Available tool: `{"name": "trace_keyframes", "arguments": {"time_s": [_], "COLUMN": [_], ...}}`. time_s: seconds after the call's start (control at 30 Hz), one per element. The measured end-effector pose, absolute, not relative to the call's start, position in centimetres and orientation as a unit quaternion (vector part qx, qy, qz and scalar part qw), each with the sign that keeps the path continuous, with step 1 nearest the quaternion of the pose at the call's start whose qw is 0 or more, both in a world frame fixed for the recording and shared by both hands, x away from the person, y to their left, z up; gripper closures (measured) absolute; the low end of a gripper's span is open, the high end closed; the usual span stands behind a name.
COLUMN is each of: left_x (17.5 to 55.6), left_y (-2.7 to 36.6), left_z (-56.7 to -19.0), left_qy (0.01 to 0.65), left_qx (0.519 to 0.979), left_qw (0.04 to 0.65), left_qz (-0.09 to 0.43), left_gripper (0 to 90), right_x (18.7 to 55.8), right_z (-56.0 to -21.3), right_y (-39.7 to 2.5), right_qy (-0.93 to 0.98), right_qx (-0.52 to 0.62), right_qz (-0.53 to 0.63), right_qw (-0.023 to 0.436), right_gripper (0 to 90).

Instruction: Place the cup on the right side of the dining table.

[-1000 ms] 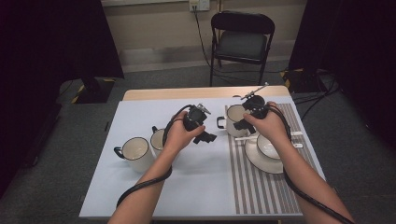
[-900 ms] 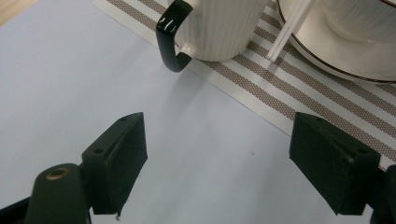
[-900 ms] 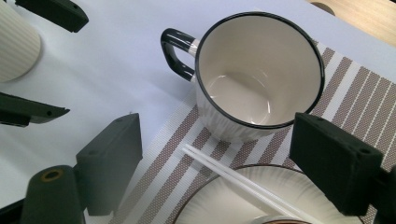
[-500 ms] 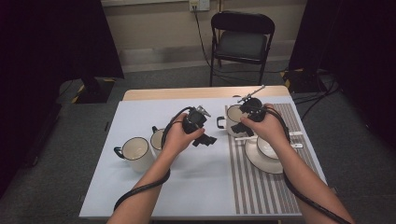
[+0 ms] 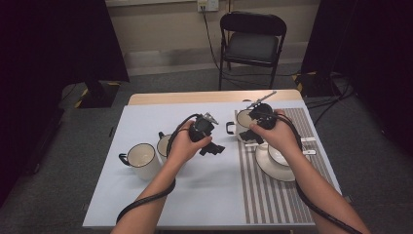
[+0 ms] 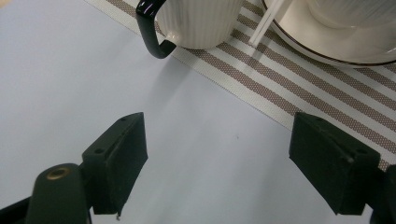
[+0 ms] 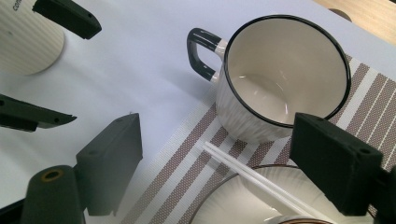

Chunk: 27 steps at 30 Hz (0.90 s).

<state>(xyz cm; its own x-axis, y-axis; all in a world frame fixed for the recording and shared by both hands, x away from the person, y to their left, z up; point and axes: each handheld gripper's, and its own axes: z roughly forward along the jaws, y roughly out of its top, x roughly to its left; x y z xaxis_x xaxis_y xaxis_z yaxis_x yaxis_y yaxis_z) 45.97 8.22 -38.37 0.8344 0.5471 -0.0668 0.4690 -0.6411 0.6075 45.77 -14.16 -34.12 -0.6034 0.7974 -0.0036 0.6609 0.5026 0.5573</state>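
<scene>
Cream ribbed ceramic mug with black rim and black loop handle [image 7: 285,74]: upright, empty, on near-left corner of brown-striped woven placemat [image 5: 282,195], just beside white plate [image 5: 272,168] bearing white chopsticks [image 7: 254,179]. Judged rigid, fairly heavy, glazed and slippery, breakable if knocked. Best hold: across rim wall opposite handle, or through handle loop. Right gripper [image 7: 233,163]: hovering above mug, jaws wide apart, empty. Left gripper [image 6: 219,158]: over pale blue tablecloth, jaws apart, empty.

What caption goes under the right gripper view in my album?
Open right claw hovering over an empty black-rimmed mug on the striped placemat.
</scene>
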Motion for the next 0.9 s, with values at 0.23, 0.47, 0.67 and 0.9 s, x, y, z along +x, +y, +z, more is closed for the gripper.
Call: {"name": "trace_keyframes", "arguments": {"time_s": [0.23, 0.47, 0.67, 0.9], "left_x": [45.6, 45.3, 45.0, 44.9], "left_y": [8.5, 8.8, 9.2, 9.6], "left_z": [-38.6, -38.6, -38.5, -38.6], "left_qy": [0.281, 0.280, 0.280, 0.280], "left_qx": [0.904, 0.905, 0.904, 0.903], "left_qw": [0.317, 0.316, 0.318, 0.321], "left_qz": [0.061, 0.058, 0.061, 0.054], "left_gripper": [19.1, 19.1, 19.1, 19.2], "right_x": [45.2, 44.7, 44.4, 44.1], "right_z": [-34.4, -34.5, -34.7, -34.7], "right_y": [-13.9, -13.6, -13.5, -13.5], "right_qy": [0.861, 0.865, 0.869, 0.871], "right_qx": [0.418, 0.410, 0.403, 0.399], "right_qz": [0.259, 0.261, 0.260, 0.262], "right_qw": [0.128, 0.123, 0.124, 0.120], "right_gripper": [16.3, 16.3, 16.3, 16.3]}}
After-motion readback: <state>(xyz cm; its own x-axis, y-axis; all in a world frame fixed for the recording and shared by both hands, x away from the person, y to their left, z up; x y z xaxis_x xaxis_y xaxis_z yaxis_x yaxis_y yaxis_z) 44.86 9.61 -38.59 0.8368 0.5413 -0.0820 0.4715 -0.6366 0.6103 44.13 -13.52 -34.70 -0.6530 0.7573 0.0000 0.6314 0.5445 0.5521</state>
